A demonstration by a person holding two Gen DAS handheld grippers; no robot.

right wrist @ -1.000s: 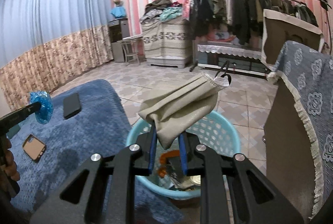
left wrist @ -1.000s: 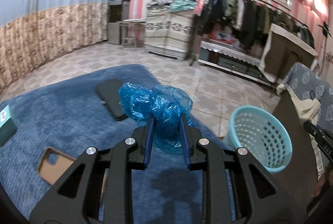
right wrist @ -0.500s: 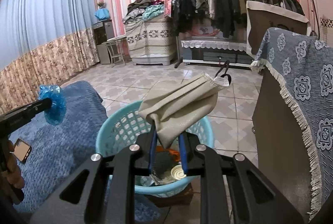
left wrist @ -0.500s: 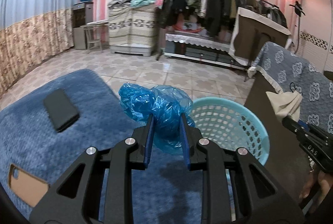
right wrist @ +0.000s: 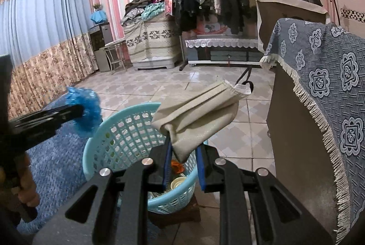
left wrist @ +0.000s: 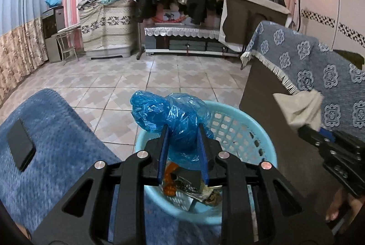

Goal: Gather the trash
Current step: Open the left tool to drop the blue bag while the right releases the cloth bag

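Left gripper [left wrist: 183,140] fingers clamped on blue bag [left wrist: 173,118], above basket [left wrist: 246,131] near rim. Right gripper [right wrist: 183,161] pinches beige mask [right wrist: 196,117], seemingly over right edge. Centre both before release.

Crinkled glossy plastic bag [left wrist: 173,117], perforated plastic basket [left wrist: 239,128] — matt beige cloth mask [right wrist: 196,117]

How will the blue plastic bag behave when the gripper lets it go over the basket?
The blue plastic bag looks thin and crumpled, so probably light and floppy. Released by the left gripper, it may spring open, drift, or catch on the basket rim.
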